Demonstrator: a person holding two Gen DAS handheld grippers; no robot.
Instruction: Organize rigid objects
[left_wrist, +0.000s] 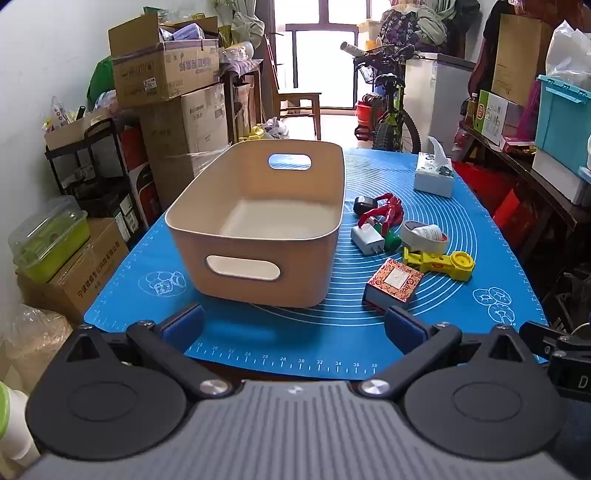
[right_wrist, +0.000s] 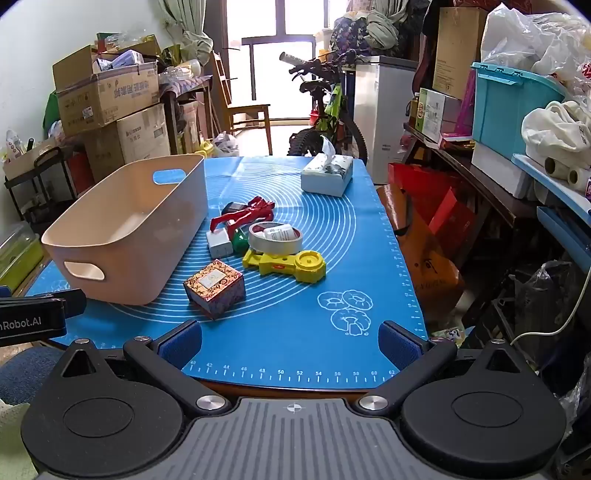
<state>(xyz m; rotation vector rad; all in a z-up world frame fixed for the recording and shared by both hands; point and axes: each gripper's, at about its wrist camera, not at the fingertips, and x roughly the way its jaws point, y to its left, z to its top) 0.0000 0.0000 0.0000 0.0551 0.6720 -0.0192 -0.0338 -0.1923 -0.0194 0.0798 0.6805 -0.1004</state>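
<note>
Nothing's been picked yet: both the left gripper (left_wrist: 293, 325) and right gripper (right_wrist: 290, 341) gape empty, so next reach the patterned box (right_wrist: 214, 286) at eleven o'clock, destined for the empty bin (right_wrist: 122, 229).

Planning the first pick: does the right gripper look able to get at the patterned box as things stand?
Probably yes. The right gripper is open and empty, and the patterned box is the nearest item, standing apart from the bin and the yellow tool, with only bare mat between.
</note>
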